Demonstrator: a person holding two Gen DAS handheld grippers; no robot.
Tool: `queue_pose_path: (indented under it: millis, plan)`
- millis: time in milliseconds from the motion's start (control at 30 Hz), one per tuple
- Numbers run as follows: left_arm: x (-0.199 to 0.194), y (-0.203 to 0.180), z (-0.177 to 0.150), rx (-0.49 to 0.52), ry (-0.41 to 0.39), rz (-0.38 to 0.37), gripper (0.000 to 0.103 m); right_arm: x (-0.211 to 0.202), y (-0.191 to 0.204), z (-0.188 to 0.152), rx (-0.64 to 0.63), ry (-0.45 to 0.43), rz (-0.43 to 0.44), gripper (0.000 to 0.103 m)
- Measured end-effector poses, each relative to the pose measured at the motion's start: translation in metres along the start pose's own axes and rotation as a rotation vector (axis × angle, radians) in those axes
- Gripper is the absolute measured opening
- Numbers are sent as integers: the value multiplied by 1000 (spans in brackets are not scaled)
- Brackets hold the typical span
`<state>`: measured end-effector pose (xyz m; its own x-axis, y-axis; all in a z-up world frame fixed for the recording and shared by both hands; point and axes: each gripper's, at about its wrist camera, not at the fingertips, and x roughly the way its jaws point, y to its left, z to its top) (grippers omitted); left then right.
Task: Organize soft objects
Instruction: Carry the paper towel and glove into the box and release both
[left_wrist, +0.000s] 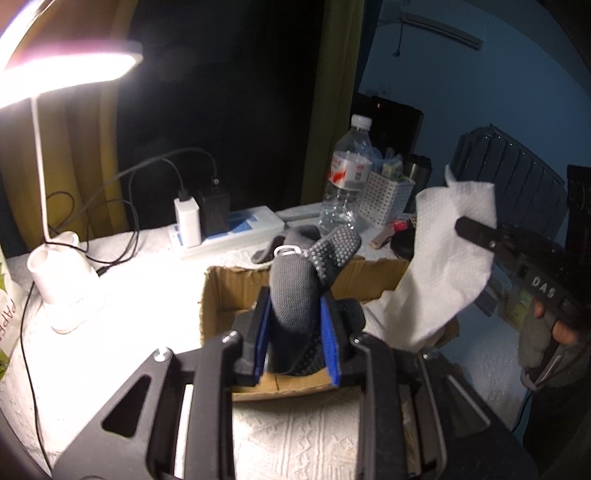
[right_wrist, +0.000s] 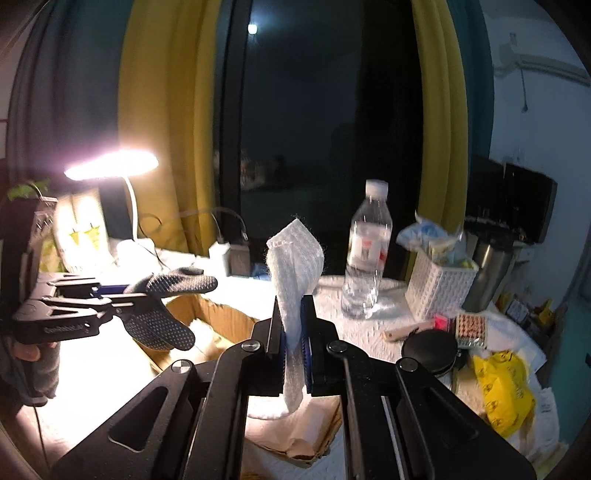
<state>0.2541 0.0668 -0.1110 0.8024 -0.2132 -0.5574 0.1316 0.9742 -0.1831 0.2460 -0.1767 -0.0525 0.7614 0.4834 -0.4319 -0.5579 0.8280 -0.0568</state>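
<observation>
Grey socks (left_wrist: 295, 295) clamped in my left gripper (left_wrist: 295, 332), paper towel (right_wrist: 295, 280) in my right gripper (right_wrist: 293, 347): lower both squarely over the cardboard box (left_wrist: 236, 288), lower centre of frame, before releasing.

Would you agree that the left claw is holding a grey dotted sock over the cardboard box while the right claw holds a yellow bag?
Not quite: the right claw holds a white paper towel, as the right wrist view shows. The left claw does hold the grey dotted sock over the cardboard box.
</observation>
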Motion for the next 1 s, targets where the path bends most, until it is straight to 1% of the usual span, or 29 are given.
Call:
queue_pose_path:
  millis: [200,367,400,433,467,500,533,567,600,667,733,933,1000]
  plan:
    - [24,-11,-2,18,40,-25,26,31,0,-22,33,104,29,8]
    - [43,-21,-5,33,93,-35,28,48,7,-39,8,192,43,9]
    - [45,-23,-5,35,102,-36,30,50,7,-40,2,204,44,11]
    - [47,-24,-5,38,108,-35,32,51,8,-42,-4,221,49,18]
    - [47,-26,-5,43,111,-29,33,51,8,-43,-4,227,47,31]
    - [47,-28,-5,47,109,-22,37,50,8,-43,-1,229,44,37]
    - [46,-28,-5,50,108,-18,51,48,7,-43,7,226,41,46]
    - [45,-29,-4,49,105,-20,60,46,5,-42,14,219,38,51]
    - [42,-29,-4,41,97,-26,70,43,4,-41,20,212,34,52]
    - [34,-29,-3,30,83,-39,71,38,1,-39,29,204,27,52]
    - [30,-31,-3,36,77,-30,71,31,0,-37,29,195,23,52]
    - [10,-33,-7,30,66,-30,71,14,12,-38,14,195,40,52]
    - [1,-33,-9,28,60,-32,71,11,15,-39,21,196,57,52]
